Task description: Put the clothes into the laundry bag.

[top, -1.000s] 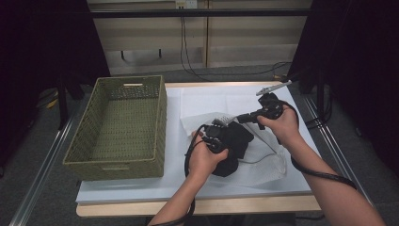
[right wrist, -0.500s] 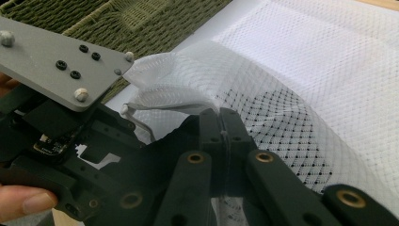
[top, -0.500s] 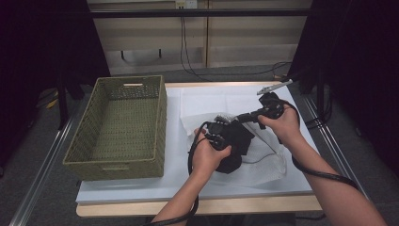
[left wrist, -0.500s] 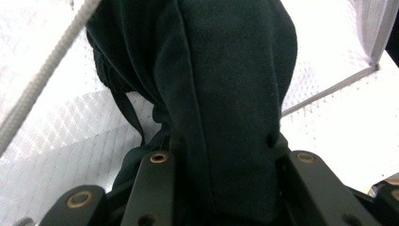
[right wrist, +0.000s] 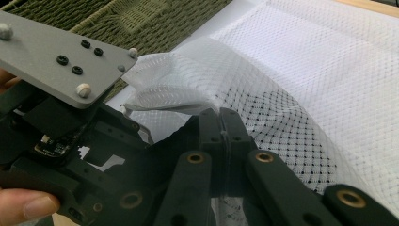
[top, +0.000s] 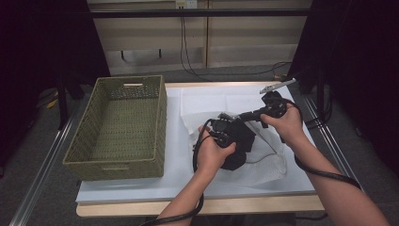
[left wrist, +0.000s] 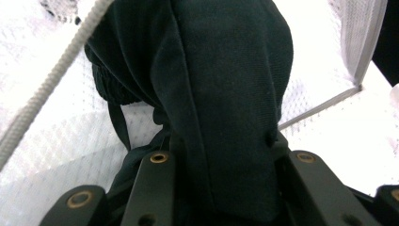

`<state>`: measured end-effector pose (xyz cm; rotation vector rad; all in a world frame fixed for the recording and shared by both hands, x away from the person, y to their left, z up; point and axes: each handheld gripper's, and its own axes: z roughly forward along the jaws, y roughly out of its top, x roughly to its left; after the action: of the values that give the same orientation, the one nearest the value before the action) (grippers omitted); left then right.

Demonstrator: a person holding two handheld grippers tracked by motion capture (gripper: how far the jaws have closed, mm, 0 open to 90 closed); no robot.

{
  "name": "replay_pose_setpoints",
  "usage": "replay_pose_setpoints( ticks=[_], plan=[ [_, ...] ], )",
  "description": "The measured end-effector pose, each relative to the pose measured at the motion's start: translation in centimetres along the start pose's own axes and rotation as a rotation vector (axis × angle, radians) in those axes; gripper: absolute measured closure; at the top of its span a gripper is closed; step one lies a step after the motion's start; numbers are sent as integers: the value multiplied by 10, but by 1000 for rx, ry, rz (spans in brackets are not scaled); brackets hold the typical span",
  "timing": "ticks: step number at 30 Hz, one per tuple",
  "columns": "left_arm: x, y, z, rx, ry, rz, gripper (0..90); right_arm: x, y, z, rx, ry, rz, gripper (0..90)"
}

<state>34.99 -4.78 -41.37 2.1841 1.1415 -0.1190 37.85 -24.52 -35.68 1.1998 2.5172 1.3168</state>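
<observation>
Garment (left wrist: pixel 226 94) – plain black knit. Mesh bag (right wrist: pixel 301 84) – white, fine diamond netting. Basket (top: pixel 117 129) – olive-green weave. Worktop (top: pixel 174 174) pale blue-white, tan wood edge. Tongs (right wrist: pixel 221 117) black, brass rivets.

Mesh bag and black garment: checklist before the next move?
1. Left hand-held gripper clamped on the black garment: ok.
2. Right hand-held gripper pinching the white mesh bag, jaws shut on the netting: ok.
3. Bag mouth open wide enough for the garment: cannot tell.
4. Garment fully inside the bag: not ok, part of it lies outside by the left hand.
5. Wicker basket beside the bag, nothing in it: ok.
</observation>
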Motion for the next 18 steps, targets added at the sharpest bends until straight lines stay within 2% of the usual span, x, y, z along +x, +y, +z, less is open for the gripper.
replay_pose_setpoints(
  ticks=[2,4,6,7,9,10,15,18],
  plan=[
    [-1,0,2,-15,-1,-20,672,0,1,-1,-8,-1,-1,899],
    [-1,0,4,2,-7,-4,672,0,2,-3,-10,-5,-2,899],
    [-3,0,7,-13,-7,-22,671,-1,3,-4,-11,-7,-3,899],
    [-3,0,7,-5,-4,-4,672,-1,3,-5,-12,-6,-4,899],
    [-4,0,8,-16,-11,-13,672,0,3,-6,-11,-9,-4,899],
    [-3,1,7,-10,-9,1,672,0,3,-7,-13,-9,-4,899],
    [-1,2,7,-37,0,-18,671,-1,3,-7,-13,-6,-2,899],
    [0,2,8,-37,4,-15,671,0,3,-6,-12,-6,-5,899]
  ],
)
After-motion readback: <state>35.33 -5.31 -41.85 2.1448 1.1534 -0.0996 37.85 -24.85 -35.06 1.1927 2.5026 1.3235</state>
